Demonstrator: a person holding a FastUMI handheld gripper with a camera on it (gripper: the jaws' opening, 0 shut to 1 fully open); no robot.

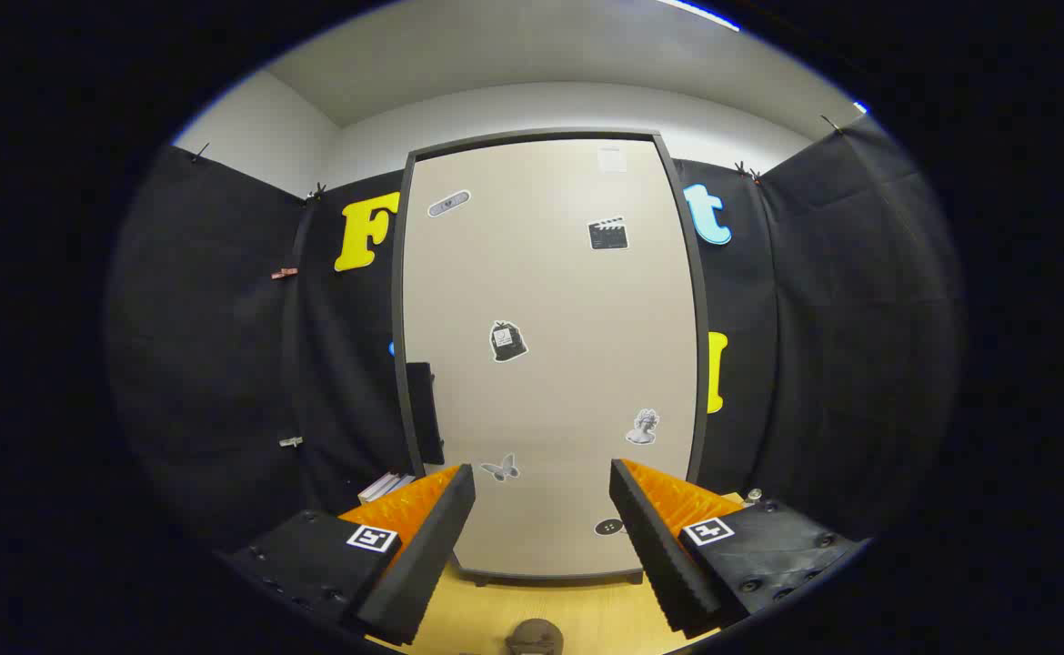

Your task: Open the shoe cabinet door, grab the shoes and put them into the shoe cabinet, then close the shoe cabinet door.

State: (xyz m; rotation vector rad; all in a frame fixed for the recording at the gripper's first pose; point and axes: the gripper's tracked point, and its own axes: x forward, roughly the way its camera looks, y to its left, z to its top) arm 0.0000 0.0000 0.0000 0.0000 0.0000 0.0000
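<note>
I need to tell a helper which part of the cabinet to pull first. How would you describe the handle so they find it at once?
Start at the tall beige sticker-dotted shoe cabinet door standing on the light wooden floor, beyond the open gripper, which holds nothing. Along the door's edge nearest the yellow letters, about halfway down, sits a flat black rectangular handle. Unlike the small stickers, it is plain, dark and at the door's margin.

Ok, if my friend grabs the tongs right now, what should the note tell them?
Tongs: open, holding nothing, pointed at the shoe cabinet.
Cabinet door: shut, standing just beyond the fingers, with stickers on its front. A dark handle sits at its edge, on the side of the left finger.
Shoes: I cannot see them from here; something pale peeks out behind the left finger, too hidden to tell.
Done: nothing yet, by the look of it.
Left: open the door, fetch the shoes, put them inside, close the door.
</note>
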